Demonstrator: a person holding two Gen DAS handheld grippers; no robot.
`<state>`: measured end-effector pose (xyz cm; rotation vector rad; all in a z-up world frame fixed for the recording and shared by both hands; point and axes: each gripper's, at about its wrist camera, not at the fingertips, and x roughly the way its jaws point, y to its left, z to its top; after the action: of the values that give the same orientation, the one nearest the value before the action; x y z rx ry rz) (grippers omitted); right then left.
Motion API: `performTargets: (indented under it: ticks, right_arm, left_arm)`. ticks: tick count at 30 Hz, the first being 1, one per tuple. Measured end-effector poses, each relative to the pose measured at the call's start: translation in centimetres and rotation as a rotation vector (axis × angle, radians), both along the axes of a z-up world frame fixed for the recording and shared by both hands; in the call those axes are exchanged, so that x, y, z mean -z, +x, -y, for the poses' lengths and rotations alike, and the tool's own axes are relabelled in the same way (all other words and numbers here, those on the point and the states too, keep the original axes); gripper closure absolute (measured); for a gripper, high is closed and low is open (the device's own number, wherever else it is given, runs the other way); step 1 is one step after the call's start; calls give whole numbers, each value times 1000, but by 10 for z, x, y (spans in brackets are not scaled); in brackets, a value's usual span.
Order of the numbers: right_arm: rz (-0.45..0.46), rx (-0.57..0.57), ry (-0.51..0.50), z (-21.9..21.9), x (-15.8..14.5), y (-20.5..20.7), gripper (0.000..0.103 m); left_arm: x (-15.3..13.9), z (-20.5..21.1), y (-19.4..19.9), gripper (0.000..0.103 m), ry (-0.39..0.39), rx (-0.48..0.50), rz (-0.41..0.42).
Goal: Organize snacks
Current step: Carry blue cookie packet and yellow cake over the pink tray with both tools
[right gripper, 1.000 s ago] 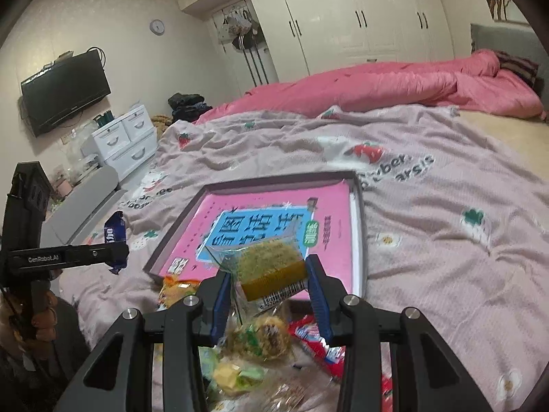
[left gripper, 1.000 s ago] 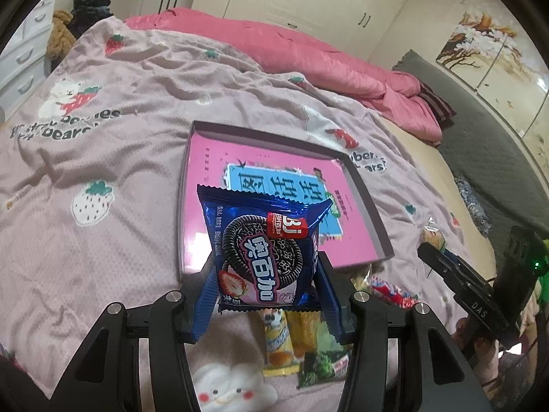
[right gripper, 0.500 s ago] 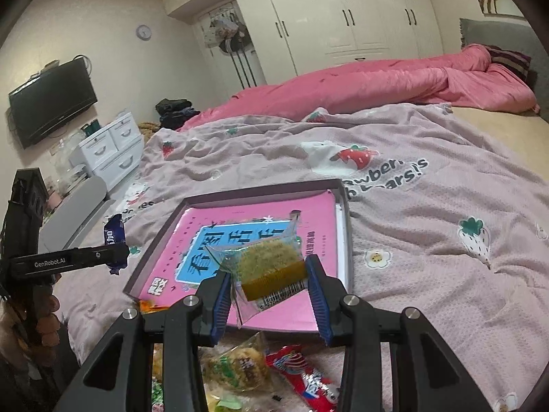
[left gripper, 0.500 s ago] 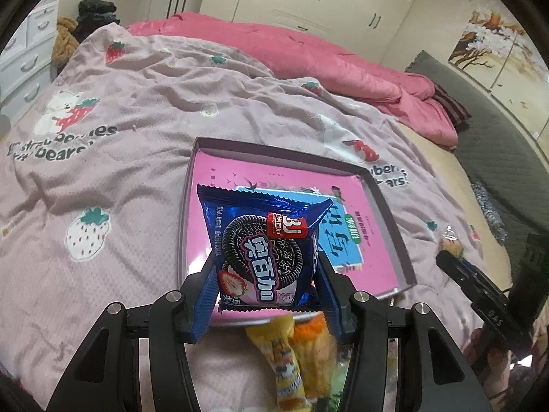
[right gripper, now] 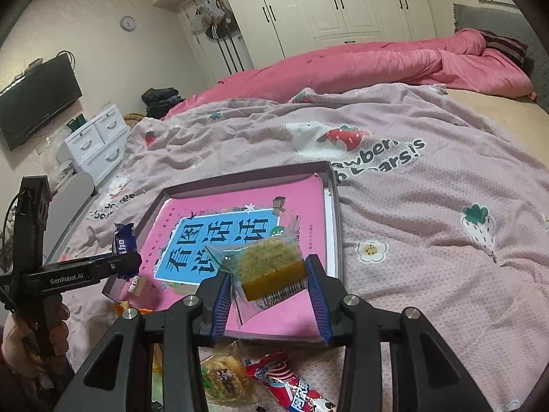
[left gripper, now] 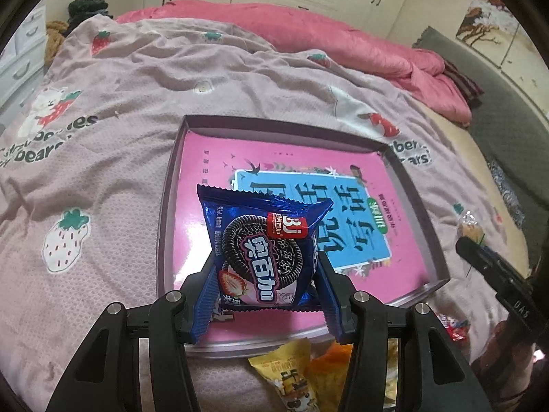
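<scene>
The left tool [left gripper: 266, 295] is clamped on a blue cookie packet [left gripper: 262, 250], which stands upright between its blue fingers [left gripper: 206, 304] and hangs over the near part of a shallow tray [left gripper: 164, 226] lined with a pink sheet. The right tool [right gripper: 269, 293] is clamped on a clear-wrapped yellow cake [right gripper: 266, 269], tilted between its fingers and held above the tray's [right gripper: 334, 226] near right corner. The tray lies on a bed [right gripper: 429, 240] with a strawberry-print cover. Loose snacks lie just in front of the tray's near edge: a yellow packet [left gripper: 288, 374] and a red wrapper [right gripper: 291, 382]
</scene>
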<state>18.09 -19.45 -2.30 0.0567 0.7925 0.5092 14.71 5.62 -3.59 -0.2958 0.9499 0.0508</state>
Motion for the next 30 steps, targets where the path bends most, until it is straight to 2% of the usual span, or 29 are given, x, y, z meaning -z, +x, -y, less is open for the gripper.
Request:
performTargets:
  ticks: [6,18,30]
  right_arm:
    - [-33,0,22,2,6,5,62]
    - [-85,0,-74,-9,27,9,62]
    - [-112,0,-104,-11,35,10,61]
  left_arm:
    - [10,-2,3,49,22,-5,-28]
    - [18,1,7,49,12,11,-62]
    - [24,0,8,49,-1,12,-86]
